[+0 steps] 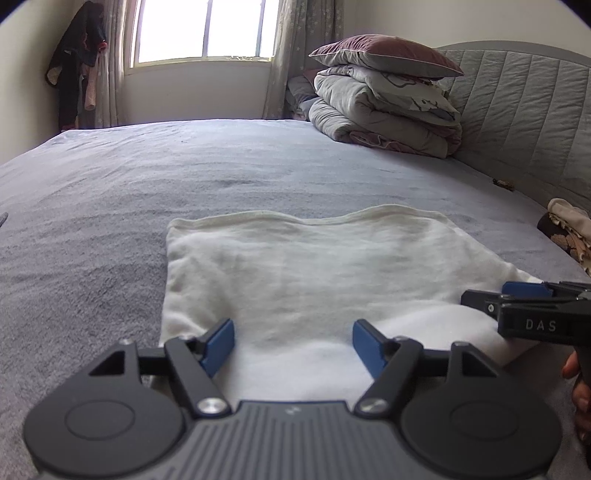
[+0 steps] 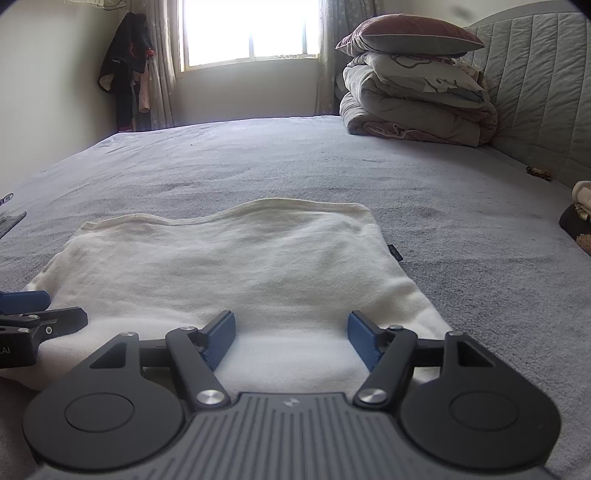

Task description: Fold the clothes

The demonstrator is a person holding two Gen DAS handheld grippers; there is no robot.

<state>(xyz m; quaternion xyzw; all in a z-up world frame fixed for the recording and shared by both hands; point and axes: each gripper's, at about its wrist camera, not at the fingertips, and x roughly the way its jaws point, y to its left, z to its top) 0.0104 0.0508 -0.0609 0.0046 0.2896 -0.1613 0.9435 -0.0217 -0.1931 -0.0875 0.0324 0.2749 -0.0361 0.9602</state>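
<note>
A cream-white garment (image 1: 295, 273), folded flat into a rough rectangle, lies on the grey bed (image 1: 110, 206) and fills the lower middle of both views. Its hemmed far edge runs across the frame's centre, and its near edge passes under the claws at the bottom.

In the left wrist view, the left claw (image 1: 293, 345) sits at the bottom centre with its blue pads (image 1: 218, 345) spread wide apart, nothing between them but the garment's near edge lying below. Whether the pads touch the cloth cannot be told. The right claw (image 1: 517, 295) enters from the right edge of that frame, seen side-on over the garment's near right corner; its fingers lie close together there, and a bit of the person's hand (image 1: 578, 384) shows below it.

In the right wrist view, the right claw (image 2: 291, 339) is likewise at the bottom centre, its pads held well apart over the near edge of the garment. The left claw (image 2: 26, 306) pokes in from the left edge, low over the near left corner. A small dark tag (image 2: 395, 253) sticks out from the garment's right side.

In the upper right of both views a stack of folded quilts (image 1: 384, 107) topped by a maroon pillow (image 1: 384, 53) stands against the padded headboard (image 1: 524, 110). A bright window (image 2: 251, 29) with curtains occupies the upper middle, and dark clothes (image 2: 125, 70) hang in the upper left corner.
</note>
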